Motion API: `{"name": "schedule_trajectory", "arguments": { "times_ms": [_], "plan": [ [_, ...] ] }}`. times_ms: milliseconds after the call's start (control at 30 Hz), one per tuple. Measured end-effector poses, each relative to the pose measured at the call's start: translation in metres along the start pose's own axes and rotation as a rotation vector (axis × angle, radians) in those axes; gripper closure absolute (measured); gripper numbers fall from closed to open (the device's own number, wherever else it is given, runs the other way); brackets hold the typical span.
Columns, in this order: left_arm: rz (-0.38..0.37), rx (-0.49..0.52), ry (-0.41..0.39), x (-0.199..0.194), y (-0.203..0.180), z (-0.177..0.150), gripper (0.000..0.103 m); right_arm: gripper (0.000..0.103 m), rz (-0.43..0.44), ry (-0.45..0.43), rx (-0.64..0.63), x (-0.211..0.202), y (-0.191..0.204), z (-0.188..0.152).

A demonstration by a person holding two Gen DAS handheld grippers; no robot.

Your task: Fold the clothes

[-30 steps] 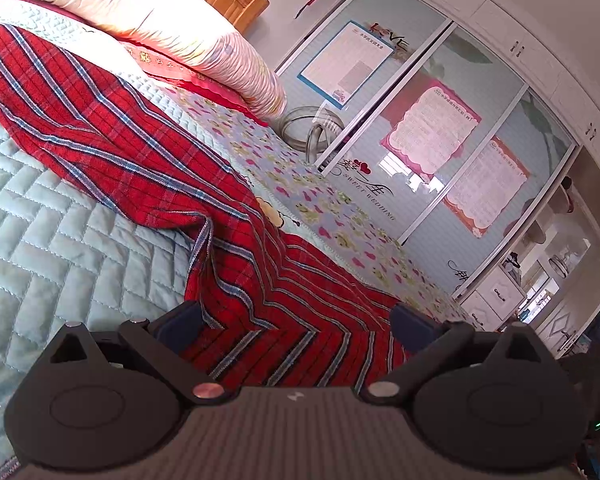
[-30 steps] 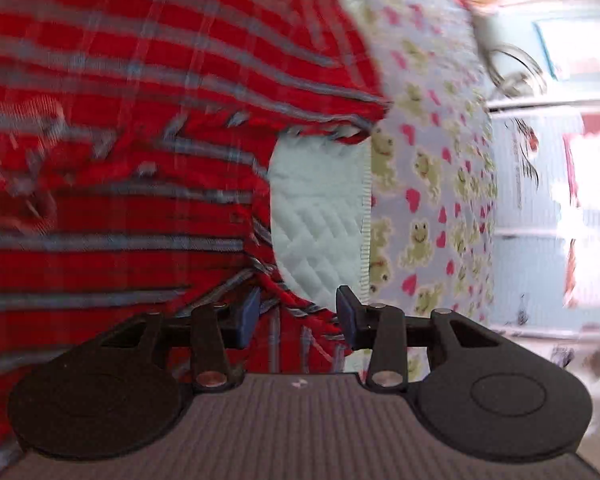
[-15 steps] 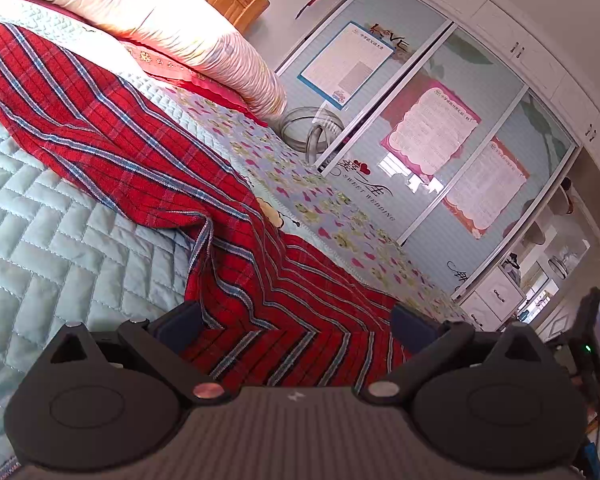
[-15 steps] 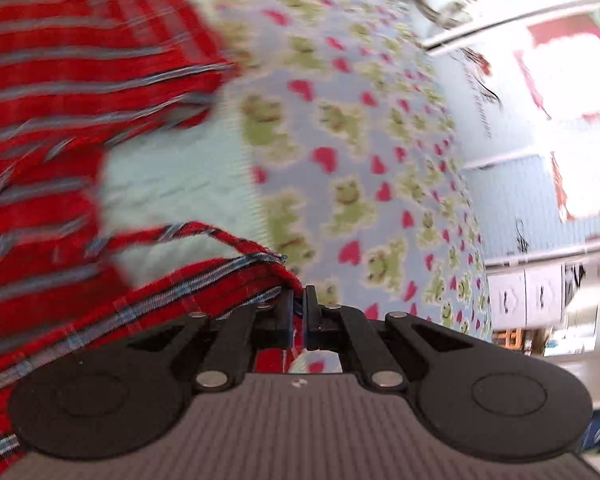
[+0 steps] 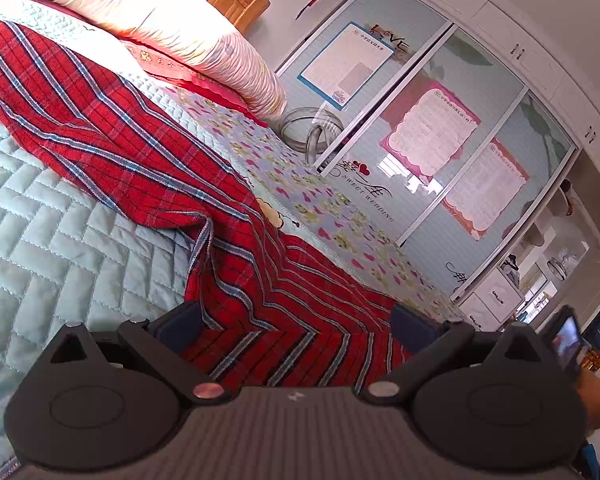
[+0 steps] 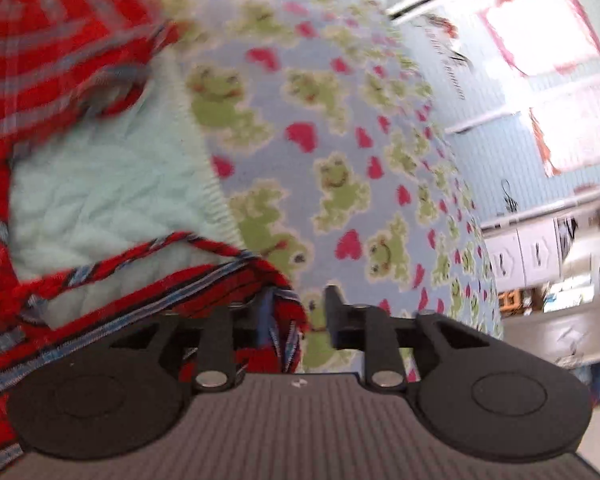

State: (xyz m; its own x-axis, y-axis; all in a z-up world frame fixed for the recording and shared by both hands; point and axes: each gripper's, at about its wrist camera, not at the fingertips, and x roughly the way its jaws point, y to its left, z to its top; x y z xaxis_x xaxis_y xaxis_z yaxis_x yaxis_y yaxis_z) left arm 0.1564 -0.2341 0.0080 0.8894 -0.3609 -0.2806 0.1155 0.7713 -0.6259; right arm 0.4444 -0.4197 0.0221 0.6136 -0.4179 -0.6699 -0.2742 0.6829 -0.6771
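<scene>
Left gripper [image 5: 296, 322]: jaws spread wide over red plaid woven garment [image 5: 148, 152] | Right gripper [image 6: 296, 312]: jaws parted, garment hem between, not pinched | Garment spread on pale-green quilted bedspread [image 5: 40, 248] | Beyond: frog-print blue sheet [image 6: 340, 128]

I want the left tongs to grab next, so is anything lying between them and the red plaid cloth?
Nothing visible does. The left tongs stand wide open with the red plaid cloth directly between and ahead of their fingers, draped over the pale green quilted bedspread, with no other item on it there.
</scene>
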Motion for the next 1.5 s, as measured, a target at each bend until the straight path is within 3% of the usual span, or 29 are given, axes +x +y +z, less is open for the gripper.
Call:
{"name": "schedule_trajectory", "arguments": {
  "times_ms": [200, 400, 500, 567, 667, 800, 933, 1033, 1233, 1500],
  "plan": [
    [-0.004, -0.008, 0.001, 0.001, 0.002, 0.002, 0.000, 0.058, -0.030, -0.027, 0.308, -0.041, -0.017, -0.033],
    [-0.002, -0.006, -0.002, 0.000, 0.001, 0.002, 0.000, 0.061, 0.068, 0.060, 0.722, -0.018, -0.043, -0.079],
    [0.000, -0.004, -0.003, 0.000, 0.001, 0.002, 0.000, 0.060, 0.090, 0.087, 0.835, 0.004, -0.045, -0.094],
    [0.000, -0.005, -0.004, -0.001, 0.001, 0.002, 0.000, 0.059, 0.048, 0.092, 0.854, 0.009, -0.046, -0.099],
    [-0.001, -0.007, -0.004, -0.001, 0.001, 0.002, 0.000, 0.058, 0.058, 0.088, 0.856, 0.014, -0.052, -0.099],
    [-0.003, -0.012, -0.003, -0.001, 0.002, 0.003, 0.000, 0.058, 0.117, 0.037, 0.846, -0.002, -0.059, -0.100],
    [-0.003, -0.012, -0.004, -0.001, 0.002, 0.002, 0.000, 0.059, 0.220, 0.036, 0.930, 0.003, -0.068, -0.104],
    [-0.003, -0.012, -0.005, -0.001, 0.002, 0.002, 0.000, 0.066, 0.283, 0.029, 0.979, 0.015, -0.072, -0.102],
    [-0.004, -0.014, -0.006, -0.001, 0.003, 0.001, 0.000, 0.067, 0.371, -0.064, 1.055, 0.002, -0.077, -0.114],
    [-0.003, -0.013, -0.006, -0.001, 0.003, 0.001, 0.000, 0.065, 0.385, -0.061, 0.975, 0.002, -0.071, -0.102]
  ]
}}
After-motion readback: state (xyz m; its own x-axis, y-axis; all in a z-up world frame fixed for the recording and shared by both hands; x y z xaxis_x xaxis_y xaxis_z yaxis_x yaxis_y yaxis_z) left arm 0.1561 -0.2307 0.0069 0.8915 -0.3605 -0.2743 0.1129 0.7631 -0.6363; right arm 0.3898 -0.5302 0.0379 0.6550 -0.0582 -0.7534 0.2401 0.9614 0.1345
